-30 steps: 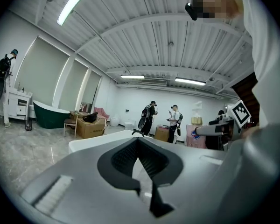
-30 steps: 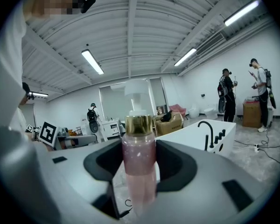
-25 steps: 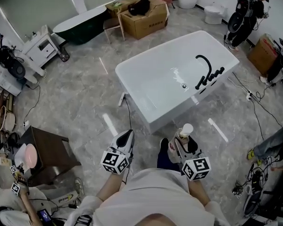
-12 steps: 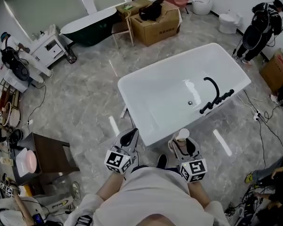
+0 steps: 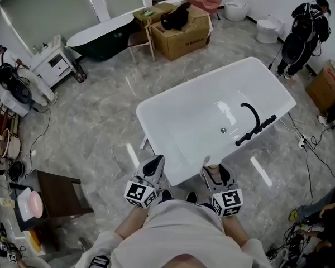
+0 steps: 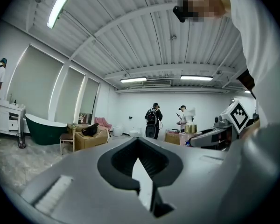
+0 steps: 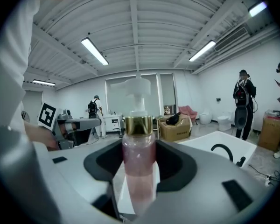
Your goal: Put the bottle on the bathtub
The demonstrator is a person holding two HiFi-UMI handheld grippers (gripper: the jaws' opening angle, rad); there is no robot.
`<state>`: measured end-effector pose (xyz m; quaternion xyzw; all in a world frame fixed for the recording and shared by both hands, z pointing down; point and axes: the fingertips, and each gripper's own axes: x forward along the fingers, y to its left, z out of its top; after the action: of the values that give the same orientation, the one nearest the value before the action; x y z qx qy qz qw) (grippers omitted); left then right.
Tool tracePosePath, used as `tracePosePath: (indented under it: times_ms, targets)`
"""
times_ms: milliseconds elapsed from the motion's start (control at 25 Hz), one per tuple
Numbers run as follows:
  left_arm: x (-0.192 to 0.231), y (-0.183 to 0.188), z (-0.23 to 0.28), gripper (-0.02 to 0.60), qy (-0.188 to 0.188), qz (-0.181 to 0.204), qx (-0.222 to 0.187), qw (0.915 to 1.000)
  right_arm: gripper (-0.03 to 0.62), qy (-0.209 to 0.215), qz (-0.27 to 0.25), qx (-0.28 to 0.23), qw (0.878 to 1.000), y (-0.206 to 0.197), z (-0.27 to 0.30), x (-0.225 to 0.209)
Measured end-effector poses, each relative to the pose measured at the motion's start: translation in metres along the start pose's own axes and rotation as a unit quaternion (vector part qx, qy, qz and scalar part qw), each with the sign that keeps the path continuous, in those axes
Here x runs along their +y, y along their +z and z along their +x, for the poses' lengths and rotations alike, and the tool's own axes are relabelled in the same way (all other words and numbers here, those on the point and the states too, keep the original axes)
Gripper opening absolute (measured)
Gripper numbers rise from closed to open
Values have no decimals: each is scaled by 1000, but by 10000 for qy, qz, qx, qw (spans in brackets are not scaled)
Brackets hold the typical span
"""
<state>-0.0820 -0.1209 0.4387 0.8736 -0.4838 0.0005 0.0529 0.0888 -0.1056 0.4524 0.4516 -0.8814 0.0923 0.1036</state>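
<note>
The white bathtub (image 5: 156, 113) lies in the middle of the head view, with a black faucet (image 5: 251, 119) on its right rim. My right gripper (image 5: 215, 175) hovers at the tub's near rim, shut on a pink pump bottle (image 5: 213, 172) that its jaws mostly hide there. In the right gripper view the bottle (image 7: 139, 167) stands upright between the jaws of the right gripper (image 7: 139, 181), showing a gold collar and a white pump, and the tub (image 7: 210, 141) lies beyond it to the right. My left gripper (image 5: 151, 169) is beside the same rim, and the left gripper (image 6: 141, 171) is shut and empty.
A cardboard box (image 5: 184, 27), a wooden chair (image 5: 140, 38) and a dark green tub (image 5: 97, 35) stand at the back. A person (image 5: 301, 29) stands at the far right near toilets (image 5: 266, 29). A dark table (image 5: 58, 191) is at left. Cables (image 5: 301, 144) run over the floor at right.
The person has stepped closer to the white tub, so both grippers now reach its near rim. The bottle stays held in the right gripper.
</note>
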Motion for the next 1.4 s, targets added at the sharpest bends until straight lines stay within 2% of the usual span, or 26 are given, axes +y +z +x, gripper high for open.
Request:
tracePosePath:
  times_ms: [280,640,1000,1400]
  targets:
    - [21,10,15,2,-191,-11,-12,9998,213,-146,133,143,9997,1,20,-3]
    - [39,-3,20,2,-178,-111,177,9996,212,-100,163,671,9976,-36,54,-8]
    - [60,-14,13,2,24,-164,313,9994,210,-27,-50,1282,9917,-92,92,-14]
    - [70,0,8,2,209,38,19,9998,209,71,53,2103,9776,-173,125,-21]
